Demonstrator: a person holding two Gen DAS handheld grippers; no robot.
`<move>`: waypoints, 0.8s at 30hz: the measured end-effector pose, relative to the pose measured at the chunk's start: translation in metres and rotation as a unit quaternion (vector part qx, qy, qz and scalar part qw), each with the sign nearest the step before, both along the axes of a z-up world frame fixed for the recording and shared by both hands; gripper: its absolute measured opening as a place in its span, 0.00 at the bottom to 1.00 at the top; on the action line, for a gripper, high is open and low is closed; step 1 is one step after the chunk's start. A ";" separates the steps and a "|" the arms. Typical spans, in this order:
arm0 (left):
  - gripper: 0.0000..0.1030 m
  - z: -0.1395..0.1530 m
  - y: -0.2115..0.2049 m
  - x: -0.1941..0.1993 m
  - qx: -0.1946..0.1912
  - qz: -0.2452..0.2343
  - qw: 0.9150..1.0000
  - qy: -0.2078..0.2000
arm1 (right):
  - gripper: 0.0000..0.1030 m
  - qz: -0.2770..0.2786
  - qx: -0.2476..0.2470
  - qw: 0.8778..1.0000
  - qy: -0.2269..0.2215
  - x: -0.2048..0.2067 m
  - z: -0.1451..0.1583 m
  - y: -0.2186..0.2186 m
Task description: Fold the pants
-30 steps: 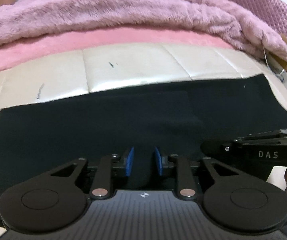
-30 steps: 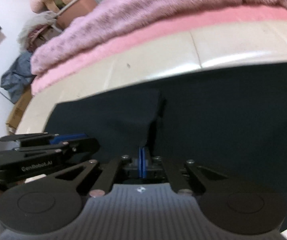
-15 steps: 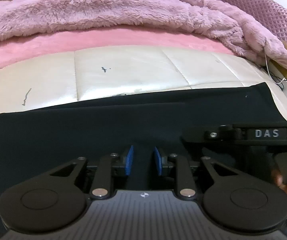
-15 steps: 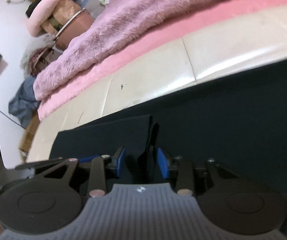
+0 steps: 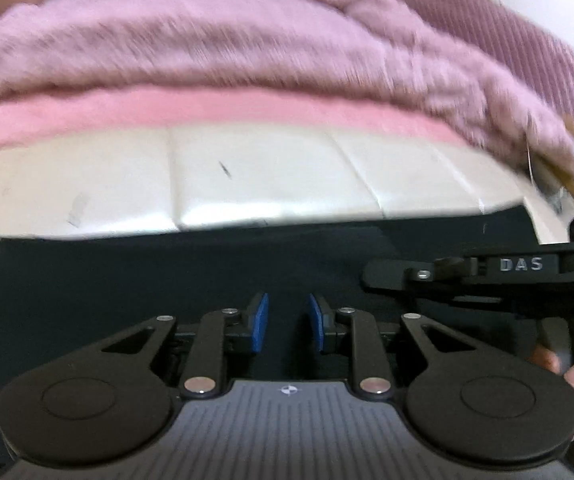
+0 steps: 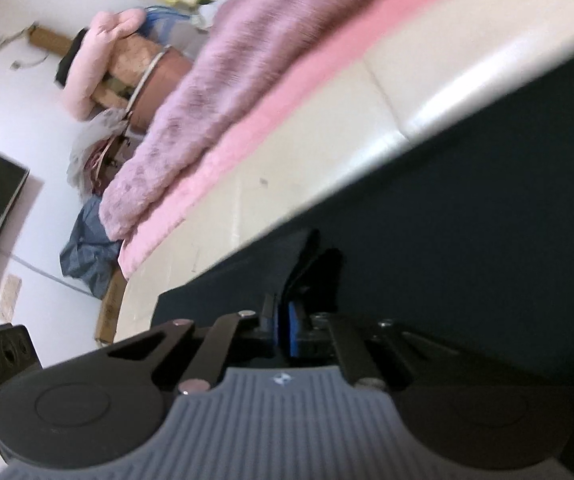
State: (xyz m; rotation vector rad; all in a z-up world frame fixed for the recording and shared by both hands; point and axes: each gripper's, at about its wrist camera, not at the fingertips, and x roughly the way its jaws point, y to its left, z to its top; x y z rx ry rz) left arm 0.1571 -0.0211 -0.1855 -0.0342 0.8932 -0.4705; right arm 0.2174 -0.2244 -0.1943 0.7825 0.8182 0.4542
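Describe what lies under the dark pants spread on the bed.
The dark pants lie on a cream quilted mattress, bare beyond their far edge. Directly beneath them, the surface is covered.

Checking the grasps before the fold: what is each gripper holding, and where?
Right gripper pinches a raised fold at the near edge of the dark pants. Left gripper is part open over the pants; a hold cannot be told.

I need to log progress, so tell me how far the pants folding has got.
Done: the dark navy pants lie flat as a long band on the cream padded surface. In hand: the right gripper is shut on a raised fold of the cloth; the left gripper has cloth between its blue pads. Left: carrying the fold over; no compact stack shows yet.
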 end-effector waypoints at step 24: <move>0.26 0.034 0.058 -0.008 0.002 0.075 0.997 -0.034 | 0.00 -0.042 -0.209 0.974 -0.071 -0.047 0.230 -0.168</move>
